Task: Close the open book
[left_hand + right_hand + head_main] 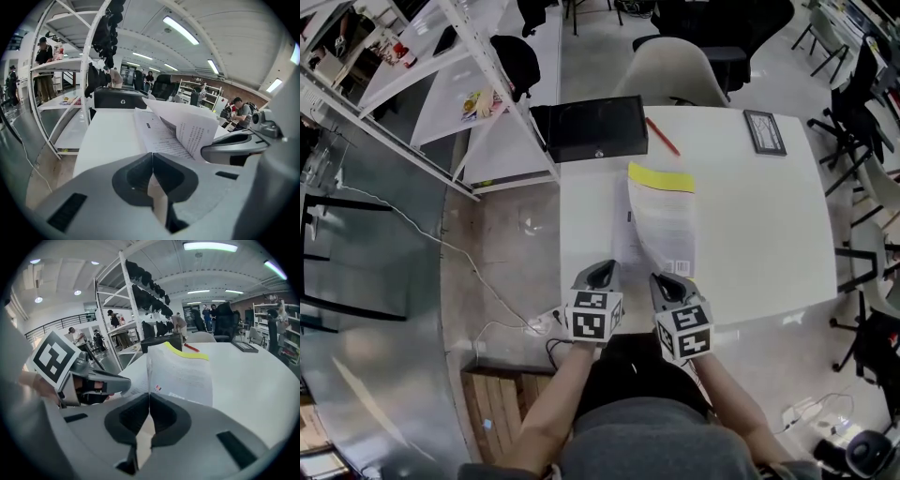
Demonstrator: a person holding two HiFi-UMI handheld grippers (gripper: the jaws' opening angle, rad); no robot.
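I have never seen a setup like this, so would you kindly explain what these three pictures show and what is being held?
There is no robot here: a person holds a two-jaw gripper in each hand, each carrying a marker cube. One picture comes from a camera on the person's head, looking down. The other two cameras ride on the grippers and look along their jaws. On the white table lie a half-open book, a black box, a red pen and a dark-framed flat item. The left gripper is shut and empty. The right gripper looks shut on the book's raised edge.
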